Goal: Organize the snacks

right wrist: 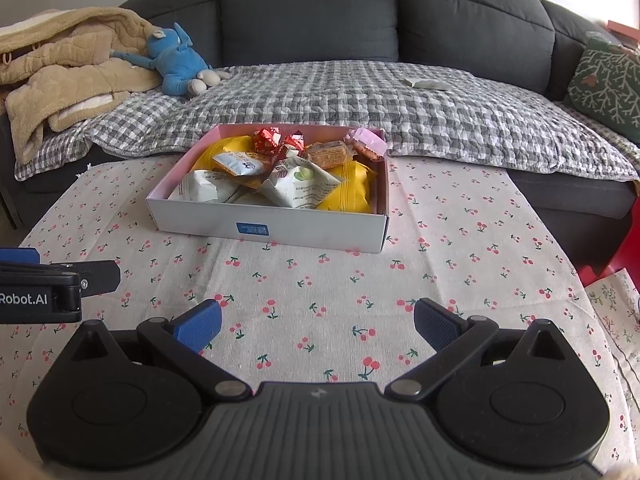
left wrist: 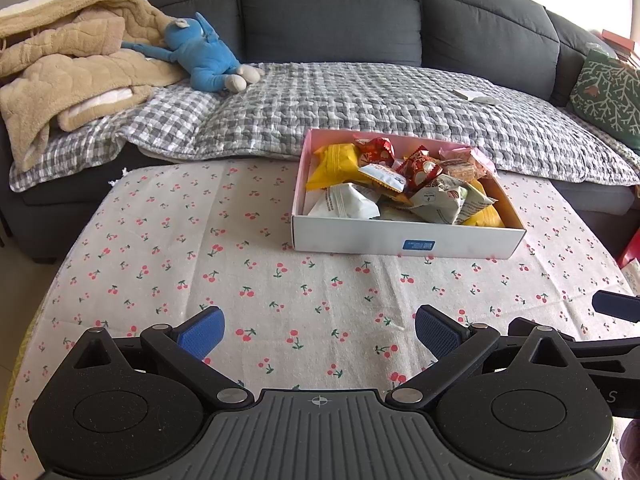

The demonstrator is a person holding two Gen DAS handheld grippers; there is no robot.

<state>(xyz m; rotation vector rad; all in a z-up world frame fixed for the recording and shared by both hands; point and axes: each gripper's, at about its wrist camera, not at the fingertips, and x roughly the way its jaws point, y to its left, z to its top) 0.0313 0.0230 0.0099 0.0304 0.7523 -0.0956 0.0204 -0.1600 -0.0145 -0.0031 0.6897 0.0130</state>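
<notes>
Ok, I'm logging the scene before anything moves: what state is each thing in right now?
left gripper: open, empty, above the tablecloth
right gripper: open, empty
box: lidless, full of snack packets, on the table
yellow packet: in the box, sealed
blue plush toy: lying on the sofa
beige blanket: crumpled

Table under cherry-print cloth (left wrist: 224, 264); white snack box (right wrist: 280, 226) sits on cloth, far side.

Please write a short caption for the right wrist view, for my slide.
Open right tool hovers over cherry-print tablecloth, facing a box full of snacks before a sofa.
</notes>
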